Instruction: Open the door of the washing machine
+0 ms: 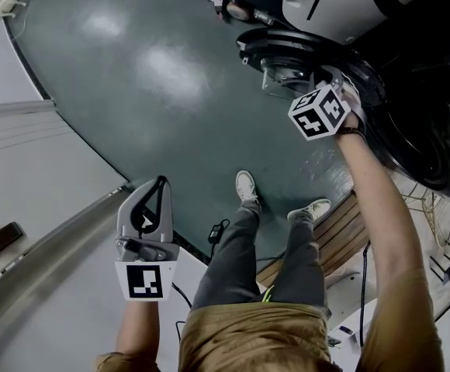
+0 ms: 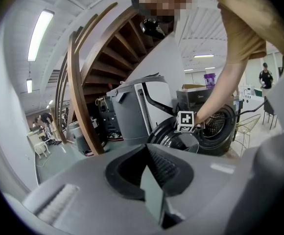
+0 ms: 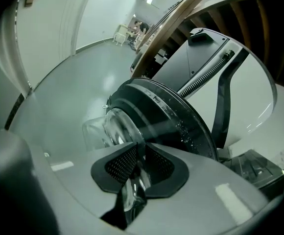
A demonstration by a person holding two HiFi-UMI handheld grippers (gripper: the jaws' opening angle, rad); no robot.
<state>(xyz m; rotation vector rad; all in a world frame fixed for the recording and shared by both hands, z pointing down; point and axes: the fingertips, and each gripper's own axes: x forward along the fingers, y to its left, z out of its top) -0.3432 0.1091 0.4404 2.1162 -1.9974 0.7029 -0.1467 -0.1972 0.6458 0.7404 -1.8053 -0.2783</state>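
**The right gripper (image 3: 141, 151) is clamping its jaws on the rim of the washing machine door (image 1: 275, 45), holding it partway swung out over the green floor (image 1: 132, 91).**

Nearest the camera, the left gripper (image 1: 160, 183) is hanging idle at the person's hip, its jaws pressed together on nothing, probably kept low so that it is staying out of the door's arc. The right arm is reaching out at full stretch, likely because a grip on the rim is giving the most leverage against the hinge. Beyond the door, the dark washing machine (image 1: 423, 142) is showing its drum mouth uncovered. A pale appliance (image 2: 137, 106) is standing just beside it.
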